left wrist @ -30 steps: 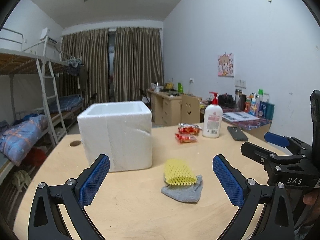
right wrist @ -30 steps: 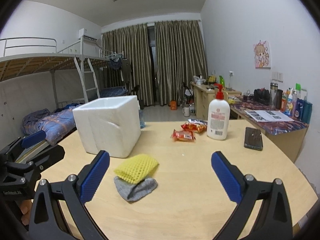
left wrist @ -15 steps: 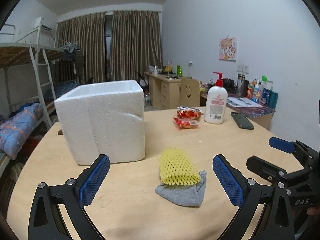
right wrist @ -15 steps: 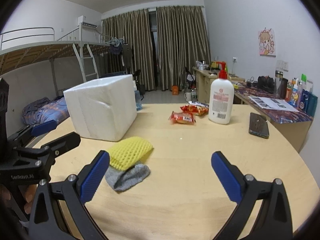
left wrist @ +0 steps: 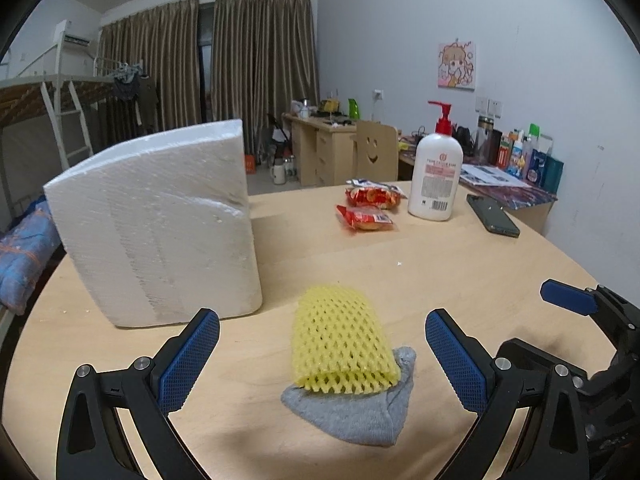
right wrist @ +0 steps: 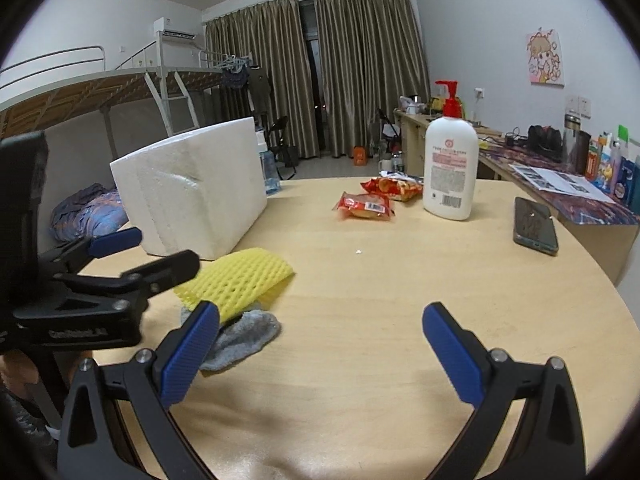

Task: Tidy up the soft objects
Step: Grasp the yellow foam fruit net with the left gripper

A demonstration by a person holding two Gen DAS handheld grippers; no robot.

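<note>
- Foam box (left wrist: 160, 224) stood toward the left edge of the round table (left wrist: 460, 272), open top not visible from this low angle; inside hidden.
- Left gripper (left wrist: 322, 356) hung low over the near edge, jaws spread wide, nothing between them. Blue pads (left wrist: 188, 356) flanked the soft pile on either side, not touching it.
- Yellow foam net (left wrist: 340, 340) lay near the near edge, just right of the box's front corner, resting on top of a grey sock (left wrist: 360, 408). The sock stuck out from under the net on the near side.
- Right gripper (right wrist: 320, 352) sat to the right of the pile, jaws equally wide, holding nothing. Its left pad overlapped the sock in the right wrist view; contact could not be told.
- Further toward the far edge: two red snack packets (left wrist: 368, 208), then a pump bottle (left wrist: 436, 176), then a dark phone (left wrist: 492, 220) toward the right edge. None soft goods in play, by my reading.
- Judged step: approach to the first pickup, nothing yet moved; the box looks the likely destination.
- Next move would call for the left gripper to drop and close on the net alone. It is springy and light, so pinch mid-body, and watch the sock does not drag along.
</note>
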